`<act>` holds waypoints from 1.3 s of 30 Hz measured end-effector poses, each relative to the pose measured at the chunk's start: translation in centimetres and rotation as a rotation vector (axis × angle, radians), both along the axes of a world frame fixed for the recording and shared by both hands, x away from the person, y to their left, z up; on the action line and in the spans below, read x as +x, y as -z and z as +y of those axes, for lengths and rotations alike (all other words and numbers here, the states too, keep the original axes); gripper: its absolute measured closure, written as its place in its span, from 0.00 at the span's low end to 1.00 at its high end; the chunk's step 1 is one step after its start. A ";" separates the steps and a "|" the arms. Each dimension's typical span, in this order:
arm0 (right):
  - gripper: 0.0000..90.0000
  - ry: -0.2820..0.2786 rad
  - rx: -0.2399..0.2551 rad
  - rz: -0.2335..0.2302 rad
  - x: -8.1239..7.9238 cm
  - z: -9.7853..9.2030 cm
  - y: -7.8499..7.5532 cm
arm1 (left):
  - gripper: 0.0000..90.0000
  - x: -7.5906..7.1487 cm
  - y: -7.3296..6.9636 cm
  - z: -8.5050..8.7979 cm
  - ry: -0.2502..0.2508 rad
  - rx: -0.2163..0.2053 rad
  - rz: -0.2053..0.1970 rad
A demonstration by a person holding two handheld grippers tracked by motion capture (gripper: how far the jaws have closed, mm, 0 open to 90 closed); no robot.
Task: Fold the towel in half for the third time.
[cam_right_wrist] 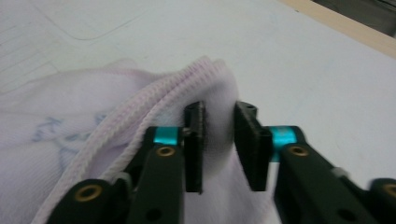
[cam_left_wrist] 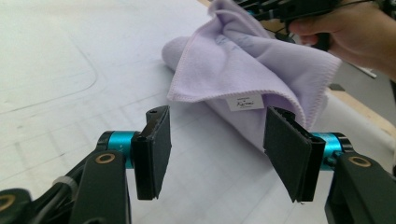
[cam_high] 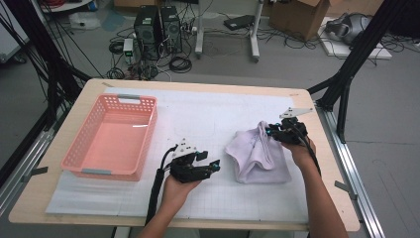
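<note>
A lilac towel (cam_high: pixel 257 153) lies bunched on the white mat at the table's right. My right gripper (cam_high: pixel 270 130) is shut on the towel's hemmed upper edge and holds that edge raised off the mat. In the right gripper view the cloth (cam_right_wrist: pixel 70 121) is pinched between the two pads of the gripper (cam_right_wrist: pixel 219 140). My left gripper (cam_high: pixel 210 161) stands open just left of the towel, low over the mat, with nothing between its fingers. In the left gripper view its open jaws (cam_left_wrist: pixel 217 149) face the towel (cam_left_wrist: pixel 243 65), whose small white label (cam_left_wrist: pixel 245 101) hangs toward them.
A pink plastic basket (cam_high: pixel 148 134) stands on the left of the table with nothing in it. A white gridded mat (cam_high: pixel 208 114) covers most of the wooden top. Computers, cables and boxes sit on the floor beyond the far edge.
</note>
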State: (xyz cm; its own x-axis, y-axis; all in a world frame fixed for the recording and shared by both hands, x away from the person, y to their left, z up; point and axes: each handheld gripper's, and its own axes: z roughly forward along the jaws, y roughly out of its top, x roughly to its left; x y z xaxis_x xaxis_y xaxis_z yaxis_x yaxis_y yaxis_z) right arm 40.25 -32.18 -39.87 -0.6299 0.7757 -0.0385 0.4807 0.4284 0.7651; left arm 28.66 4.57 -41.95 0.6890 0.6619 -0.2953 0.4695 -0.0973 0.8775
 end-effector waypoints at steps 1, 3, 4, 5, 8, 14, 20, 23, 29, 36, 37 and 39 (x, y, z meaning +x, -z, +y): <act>0.69 0.029 0.015 0.008 -0.3 -0.5 0.0 | 0.46 0.0 0.2 0.4 -0.005 -0.003 -0.002; 0.65 0.057 0.038 0.002 -1.2 -1.4 -0.1 | 0.45 -0.1 0.4 1.0 -0.009 -0.003 -0.012; 0.63 0.080 0.039 0.018 -1.7 -1.8 -0.2 | 0.45 -0.1 0.5 1.3 -0.011 -0.003 -0.015; 0.62 0.085 0.054 0.007 -2.3 -2.2 -0.3 | 0.45 -0.2 0.6 1.6 -0.012 -0.002 -0.016; 0.59 0.092 0.095 -0.013 -4.3 -3.0 -0.7 | 0.44 -0.3 0.8 2.3 -0.015 0.000 -0.021; 0.51 0.083 0.188 0.030 -8.9 -3.0 0.4 | 0.44 -0.6 1.1 3.8 -0.029 0.000 -0.026; 0.51 0.046 0.223 0.116 -11.3 -1.1 3.4 | 0.44 -0.8 1.1 4.5 -0.037 0.000 -0.027; 0.84 0.042 0.209 0.158 -11.3 -0.9 4.0 | 0.44 -0.9 1.2 4.6 -0.037 0.004 -0.033; 0.93 0.126 0.154 0.077 -12.8 -2.4 2.7 | 0.44 -1.0 1.4 4.9 -0.048 0.000 -0.027; 0.75 0.234 0.125 0.123 -13.7 -4.1 2.3 | 0.44 -1.1 1.6 4.6 -0.046 0.012 -0.026; 0.72 0.237 0.133 0.103 -13.7 -4.1 2.0 | 0.44 -1.1 1.7 4.5 -0.043 0.011 -0.024; 0.61 0.234 0.152 0.051 -13.8 -3.9 1.4 | 0.44 -1.1 1.7 4.4 -0.041 0.015 -0.024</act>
State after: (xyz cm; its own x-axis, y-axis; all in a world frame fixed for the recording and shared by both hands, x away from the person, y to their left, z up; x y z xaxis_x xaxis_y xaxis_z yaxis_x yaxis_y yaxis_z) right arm 26.43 -36.07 -41.22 -0.4310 0.8948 0.1166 0.5923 0.1831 0.7846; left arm 27.60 9.00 -43.66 0.6680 0.6941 -0.2684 0.4520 -0.0918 0.8873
